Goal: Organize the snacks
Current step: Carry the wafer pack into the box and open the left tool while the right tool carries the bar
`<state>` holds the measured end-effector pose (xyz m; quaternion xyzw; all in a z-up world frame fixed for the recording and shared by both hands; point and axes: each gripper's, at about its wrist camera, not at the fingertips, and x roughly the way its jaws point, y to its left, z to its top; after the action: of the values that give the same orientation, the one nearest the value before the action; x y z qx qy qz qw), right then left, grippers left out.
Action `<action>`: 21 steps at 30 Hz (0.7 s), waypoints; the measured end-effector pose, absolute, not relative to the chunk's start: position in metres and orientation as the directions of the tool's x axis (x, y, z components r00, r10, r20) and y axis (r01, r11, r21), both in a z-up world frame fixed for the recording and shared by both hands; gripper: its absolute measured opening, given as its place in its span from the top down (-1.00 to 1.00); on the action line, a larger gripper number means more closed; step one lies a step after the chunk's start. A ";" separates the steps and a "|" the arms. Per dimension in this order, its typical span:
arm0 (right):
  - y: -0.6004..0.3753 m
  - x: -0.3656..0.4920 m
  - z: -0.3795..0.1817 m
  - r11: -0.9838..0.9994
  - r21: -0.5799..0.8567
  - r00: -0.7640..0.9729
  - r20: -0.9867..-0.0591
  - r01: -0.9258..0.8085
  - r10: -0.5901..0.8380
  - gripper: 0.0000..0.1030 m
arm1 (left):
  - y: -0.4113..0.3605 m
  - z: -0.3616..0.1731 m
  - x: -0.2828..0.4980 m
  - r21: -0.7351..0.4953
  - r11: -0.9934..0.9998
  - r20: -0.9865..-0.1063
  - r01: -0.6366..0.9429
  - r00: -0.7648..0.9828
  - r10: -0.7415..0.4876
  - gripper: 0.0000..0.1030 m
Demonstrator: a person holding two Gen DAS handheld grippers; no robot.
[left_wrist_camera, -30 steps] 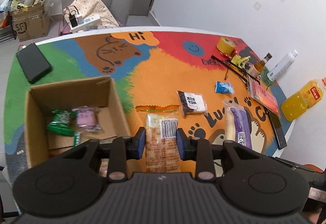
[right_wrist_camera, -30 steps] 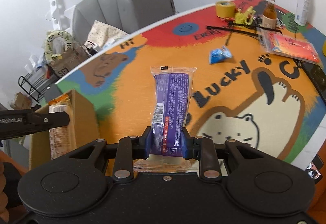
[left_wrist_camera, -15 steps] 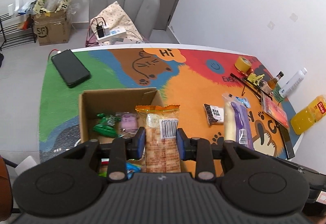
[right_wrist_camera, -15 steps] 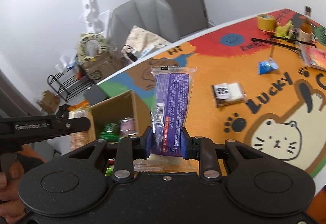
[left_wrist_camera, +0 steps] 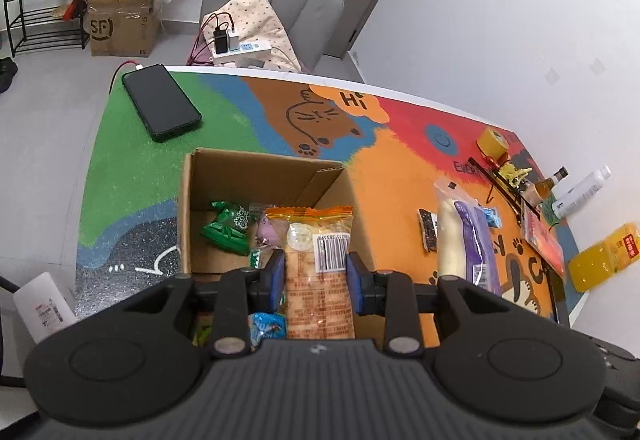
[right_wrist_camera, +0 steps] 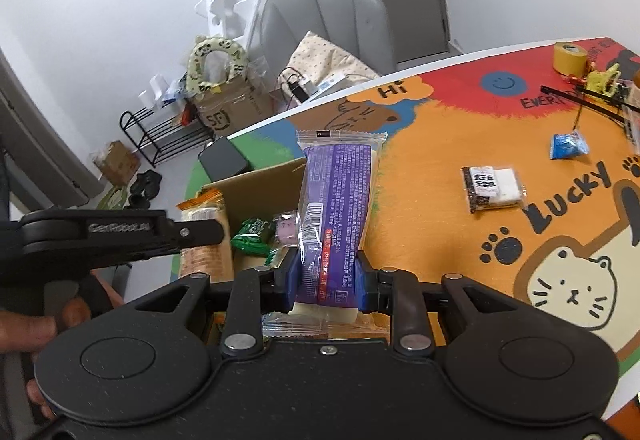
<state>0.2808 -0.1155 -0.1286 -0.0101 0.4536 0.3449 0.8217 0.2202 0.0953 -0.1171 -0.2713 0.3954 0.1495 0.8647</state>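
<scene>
The table [left_wrist_camera: 400,176], covered edge to edge in a bright cartoon-cat print, fills most of the room's middle, and on its green-and-orange part sits an open cardboard box [left_wrist_camera: 256,176] with its flaps up and its mouth facing the ceiling. Inside the box lie a green snack packet [left_wrist_camera: 228,228] and a small pink one [left_wrist_camera: 270,234], with bare cardboard floor behind them toward the far wall. The left gripper [left_wrist_camera: 316,276] hangs over the near right part of the box, clenched on an orange-topped cracker pack [left_wrist_camera: 320,260]; the pack's long axis runs straight forward along the fingers, crimped orange end pointing away, barcode side up. Just to the right, over the orange area beside the box's right wall, the right gripper [right_wrist_camera: 326,280] grasps a purple-wrapped snack bar [right_wrist_camera: 340,200] in the same manner, long axis forward and its clear crimped end pointing toward the box's far corner, printed side up. In the right wrist view the left gripper [right_wrist_camera: 120,236] shows side-on, level with the box rim. Open orange table spreads to the right of the box, where a black-and-white snack packet [right_wrist_camera: 492,188] lies flat and a small blue packet [right_wrist_camera: 568,146] sits farther off. A dark phone [left_wrist_camera: 160,102] lies on the green corner well behind the box, and a yellow tape roll [left_wrist_camera: 494,140] sits near the far right edge.
</scene>
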 end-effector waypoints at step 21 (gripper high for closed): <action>-0.061 0.266 -0.143 0.661 0.274 0.236 -0.784 -0.699 0.574 0.50 | 0.116 -0.120 0.186 -0.365 0.726 -0.782 -0.583 0.615 0.101 0.11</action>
<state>0.2659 -0.0615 -0.1433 -0.0670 0.4658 0.4063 0.7833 0.1863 0.1165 -0.1199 -0.3098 0.3892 0.2027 0.8435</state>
